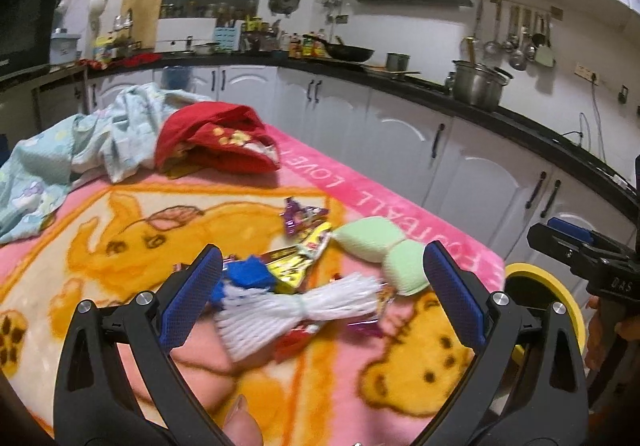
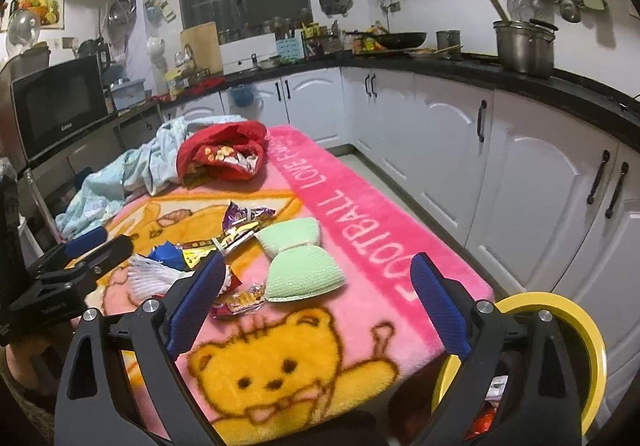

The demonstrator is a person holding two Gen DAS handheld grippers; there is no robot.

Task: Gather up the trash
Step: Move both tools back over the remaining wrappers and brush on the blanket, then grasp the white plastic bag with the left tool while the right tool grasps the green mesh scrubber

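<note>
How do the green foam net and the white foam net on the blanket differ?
The green foam net lies clear of the wrapper pile, while the white foam net sits on top of the wrappers. The green one puffs into two rounded lobes; the white one is flatter, with frayed, fanned ends. The white one lies between the open left gripper fingers; the green one does not. Both are cinched at the middle.

blanket (image 2: 304, 330): fuzzy pile cloth | wrappers (image 1: 296, 262): glossy, probably foil | foam net (image 1: 296, 306): white, matt | bin (image 2: 592, 330): smooth plastic

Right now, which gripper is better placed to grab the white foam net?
Left. The left gripper has open jaws straddling the white foam net; the right gripper is over blanket, nearer the yellow bin.
</note>
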